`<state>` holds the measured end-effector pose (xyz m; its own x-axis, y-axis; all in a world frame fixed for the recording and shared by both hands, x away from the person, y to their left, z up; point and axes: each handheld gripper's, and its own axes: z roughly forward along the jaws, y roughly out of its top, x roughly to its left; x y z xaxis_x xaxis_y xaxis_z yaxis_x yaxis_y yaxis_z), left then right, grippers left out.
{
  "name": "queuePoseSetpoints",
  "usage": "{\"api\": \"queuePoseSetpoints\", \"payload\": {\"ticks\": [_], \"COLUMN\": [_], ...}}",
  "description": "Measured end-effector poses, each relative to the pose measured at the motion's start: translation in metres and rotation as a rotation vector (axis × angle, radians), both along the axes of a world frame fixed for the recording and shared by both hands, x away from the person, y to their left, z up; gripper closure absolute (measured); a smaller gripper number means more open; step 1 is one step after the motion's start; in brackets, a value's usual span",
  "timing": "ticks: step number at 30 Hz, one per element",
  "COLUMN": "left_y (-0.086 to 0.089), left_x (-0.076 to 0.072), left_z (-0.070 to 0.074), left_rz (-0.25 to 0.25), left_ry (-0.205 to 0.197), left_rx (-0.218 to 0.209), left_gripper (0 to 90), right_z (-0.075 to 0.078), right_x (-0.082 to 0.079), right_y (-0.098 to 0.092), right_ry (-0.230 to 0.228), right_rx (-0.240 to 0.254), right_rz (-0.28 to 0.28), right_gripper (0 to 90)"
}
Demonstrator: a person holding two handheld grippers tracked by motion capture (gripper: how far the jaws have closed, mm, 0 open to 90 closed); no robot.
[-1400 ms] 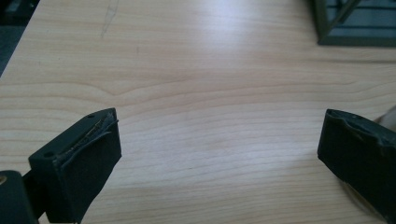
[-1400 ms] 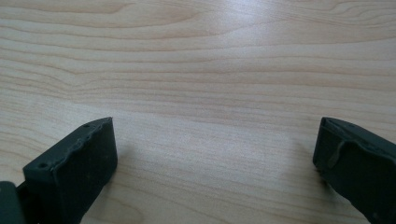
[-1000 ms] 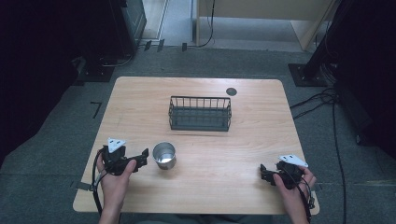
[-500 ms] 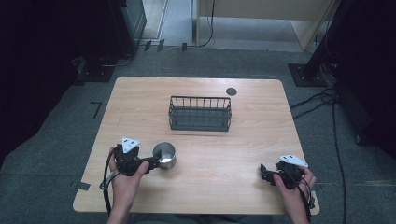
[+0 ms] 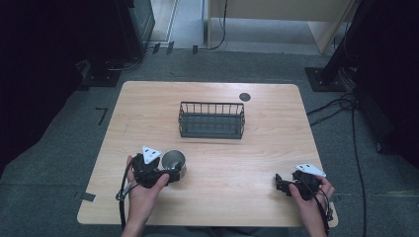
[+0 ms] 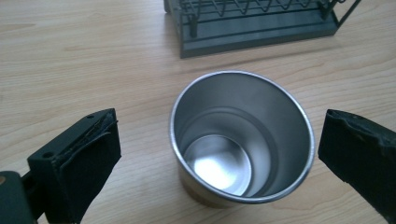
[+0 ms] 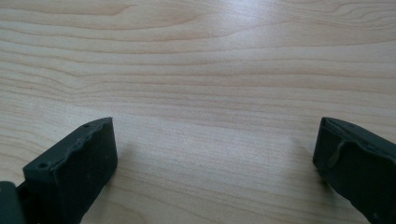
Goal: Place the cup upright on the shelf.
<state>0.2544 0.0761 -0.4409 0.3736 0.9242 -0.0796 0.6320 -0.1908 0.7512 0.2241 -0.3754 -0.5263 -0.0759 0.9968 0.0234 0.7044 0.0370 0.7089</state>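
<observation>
High view: steel cup (image 5: 174,161) stands upright on the desk (image 5: 257,163) just ahead of the left gripper (image 5: 170,175), wire basket (image 5: 211,120) well behind; right gripper (image 5: 279,185) near the front right edge. Left gripper view: jaws apart, cup (image 6: 240,140) between them, untouched, no readable writing. Right gripper view: jaws apart over bare desk (image 7: 210,70).

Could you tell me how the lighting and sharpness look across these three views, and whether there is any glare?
High view: the light wooden table is evenly lit, its surroundings fall into darkness, and detail is soft. Left gripper view: the shiny steel cup is sharp, with a bright glare patch on its inner bottom; the dark wire basket is slightly softer. Right gripper view: wood grain crisp, pale sheen near the top.
</observation>
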Motion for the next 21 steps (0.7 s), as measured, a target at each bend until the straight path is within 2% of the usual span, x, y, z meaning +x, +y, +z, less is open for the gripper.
{"api": "queuePoseSetpoints", "payload": {"ticks": [8,15,21], "left_y": [-0.012,-0.021,-0.024], "left_x": [-0.003,-0.007,-0.004], "left_z": [-0.001,-0.004,-0.010], "left_rz": [-0.006,-0.024,-0.006], "left_ry": [0.001,-0.001,0.014], "left_rx": [0.021,0.060,0.085], "left_gripper": [0.0,0.0,0.0], "right_z": [0.000,0.000,0.000], "right_x": [0.000,0.000,0.000], "right_y": [0.000,0.000,0.000], "right_ry": [0.001,0.001,0.001], "right_rx": [0.001,0.001,0.001], "right_rz": [0.000,0.000,-0.002], "right_gripper": [0.0,0.0,0.0]}}
